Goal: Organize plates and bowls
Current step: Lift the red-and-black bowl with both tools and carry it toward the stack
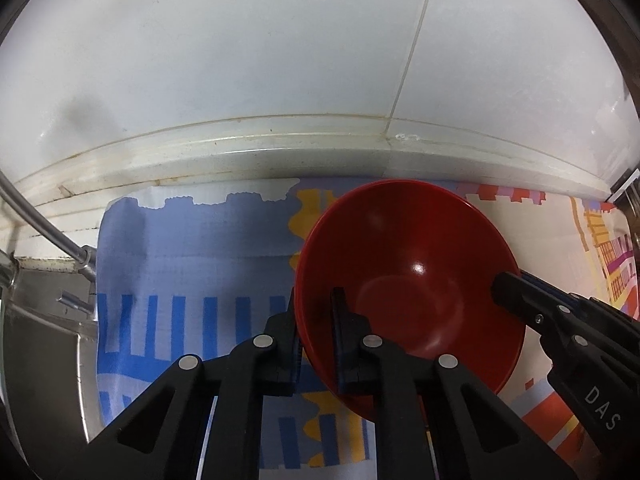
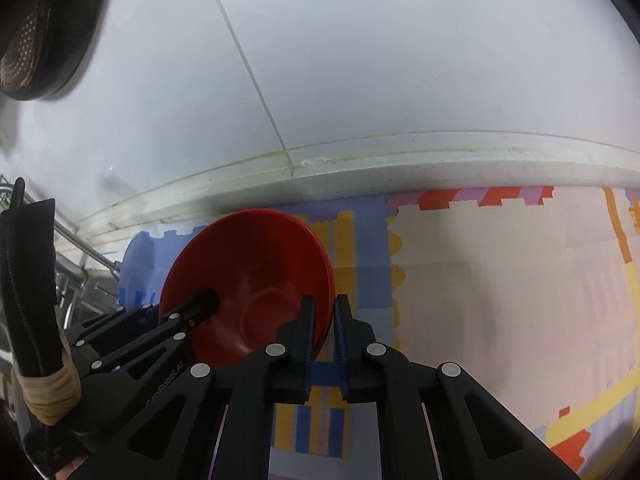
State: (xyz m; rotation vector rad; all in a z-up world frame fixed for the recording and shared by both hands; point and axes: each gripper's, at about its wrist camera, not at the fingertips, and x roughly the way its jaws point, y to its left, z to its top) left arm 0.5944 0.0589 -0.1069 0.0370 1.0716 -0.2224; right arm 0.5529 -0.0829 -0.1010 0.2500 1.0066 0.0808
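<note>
Left tool (image 1: 316,312) fills the bottom of its frame, clamped on the near-left rim of the red bowl (image 1: 408,272). Right tool (image 2: 323,316) is likewise clenched on the bowl's opposite rim, low centre in its own view. The bowl sits tilted over the colourful patterned mat (image 1: 192,264) on the surface, just below the white tiled wall (image 1: 280,60).

Both tongs (image 1: 316,312) (image 2: 323,316) clamped, angled downward
</note>
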